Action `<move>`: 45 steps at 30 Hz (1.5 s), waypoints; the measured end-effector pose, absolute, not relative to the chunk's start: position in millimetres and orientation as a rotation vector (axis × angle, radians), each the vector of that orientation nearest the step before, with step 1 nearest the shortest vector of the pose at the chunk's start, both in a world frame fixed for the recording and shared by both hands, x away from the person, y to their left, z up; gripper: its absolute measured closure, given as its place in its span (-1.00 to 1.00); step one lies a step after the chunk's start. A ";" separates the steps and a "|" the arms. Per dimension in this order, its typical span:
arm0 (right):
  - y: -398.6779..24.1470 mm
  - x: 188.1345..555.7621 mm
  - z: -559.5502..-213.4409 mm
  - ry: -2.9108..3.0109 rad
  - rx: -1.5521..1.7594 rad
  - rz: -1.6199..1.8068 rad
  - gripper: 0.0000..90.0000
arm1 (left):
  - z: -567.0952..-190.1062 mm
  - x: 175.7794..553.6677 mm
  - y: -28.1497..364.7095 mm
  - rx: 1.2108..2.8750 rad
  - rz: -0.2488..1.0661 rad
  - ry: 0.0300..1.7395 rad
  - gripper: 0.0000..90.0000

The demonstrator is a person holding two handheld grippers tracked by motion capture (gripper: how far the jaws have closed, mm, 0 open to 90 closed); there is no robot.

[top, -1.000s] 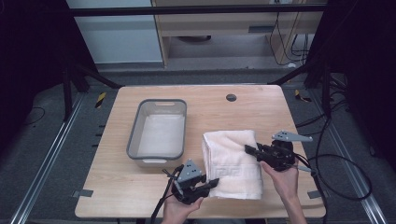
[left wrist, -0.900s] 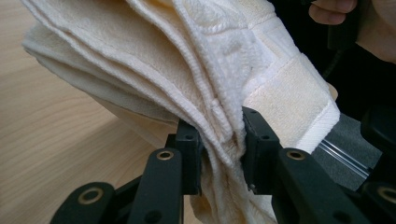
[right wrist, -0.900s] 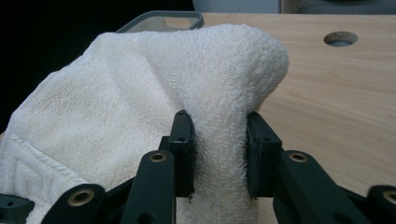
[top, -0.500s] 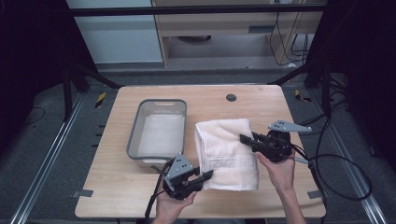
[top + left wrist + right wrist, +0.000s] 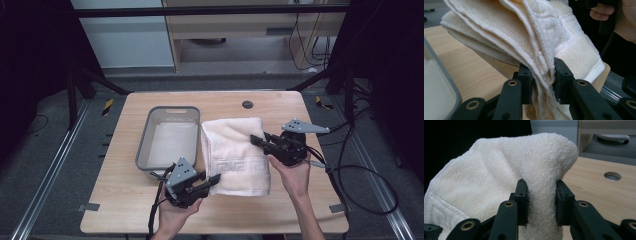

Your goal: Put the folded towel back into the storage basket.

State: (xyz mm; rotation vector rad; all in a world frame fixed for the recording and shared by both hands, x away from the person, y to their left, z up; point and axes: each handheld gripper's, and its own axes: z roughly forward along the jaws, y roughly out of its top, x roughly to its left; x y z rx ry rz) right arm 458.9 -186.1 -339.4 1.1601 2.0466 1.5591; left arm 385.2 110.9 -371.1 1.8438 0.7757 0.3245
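1. Step in hand — we judge this to be the carrying stage of moving the folded towel [image 5: 234, 155]. Both grippers have it pinched, and in the gripper views its gripped edges arch clear of the counter [image 5: 300, 200].

2. Left gripper [image 5: 216, 179]: its fingers [image 5: 525, 83] are clamped on the stacked layers at the towel's near left corner, with several hems bunched between the pads.

3. Right gripper [image 5: 256, 140]: its fingers [image 5: 522, 200] are clamped on a thick fold at the towel's right edge, and the cloth bulges over the pads.

4. Towel position: right of centre on the counter, its left edge just beside the grey bin [image 5: 167, 145]. In the high view, whether its middle rests on the counter or hangs free we cannot tell.

5. Next move — we judge it calls for shifting both hands together toward the bin, holding the two grips level so the fold does not open, then lowering the towel inside the bin.

6. Edges: the bin's right rim sits directly in the towel's path, so a sagging layer could catch on it. The left gripper's trailing cable [image 5: 155, 210] hangs at the counter's near edge.

7. Open room: bare counter lies beyond the towel up to the round cable hole [image 5: 247, 104] and along the near side.
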 end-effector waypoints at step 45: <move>-125.3 482.3 -280.7 1.982 1.013 1.600 0.52 | -322.6 401.1 163.6 1.760 0.467 0.820 0.57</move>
